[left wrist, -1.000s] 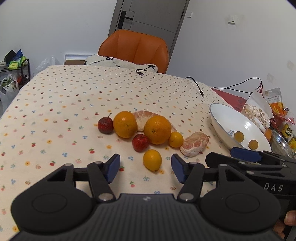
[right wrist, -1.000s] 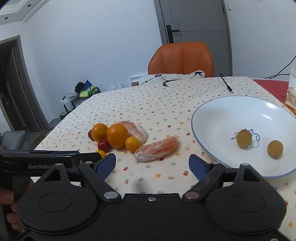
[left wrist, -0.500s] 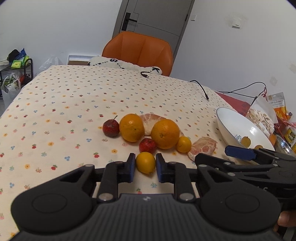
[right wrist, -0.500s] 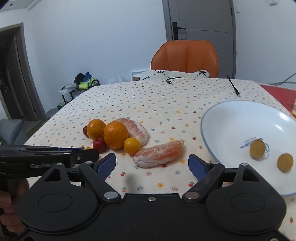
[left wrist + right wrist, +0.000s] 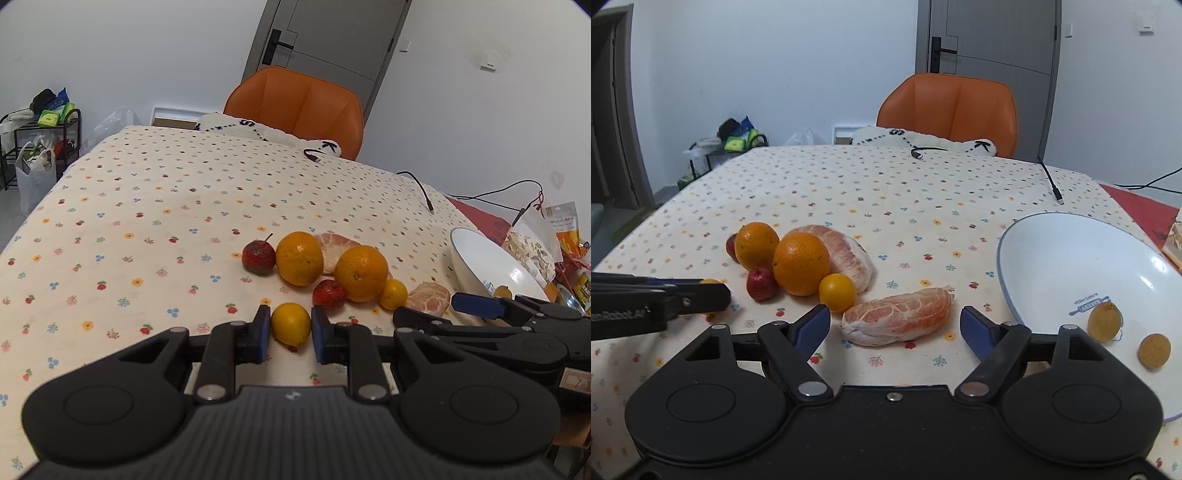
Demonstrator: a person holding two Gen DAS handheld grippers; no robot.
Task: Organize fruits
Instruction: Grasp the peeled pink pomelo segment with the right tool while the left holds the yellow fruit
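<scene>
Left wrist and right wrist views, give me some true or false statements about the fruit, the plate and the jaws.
1. The left gripper has its jaws closed around a small yellow citrus. True.
2. The right gripper is shut on the peeled pomelo segment. False: its jaws are spread wide, the segment lying free between them.
3. The white plate holds two small round yellowish fruits. True.
4. Both large oranges sit on the plate. False: they rest on the tablecloth.
</scene>
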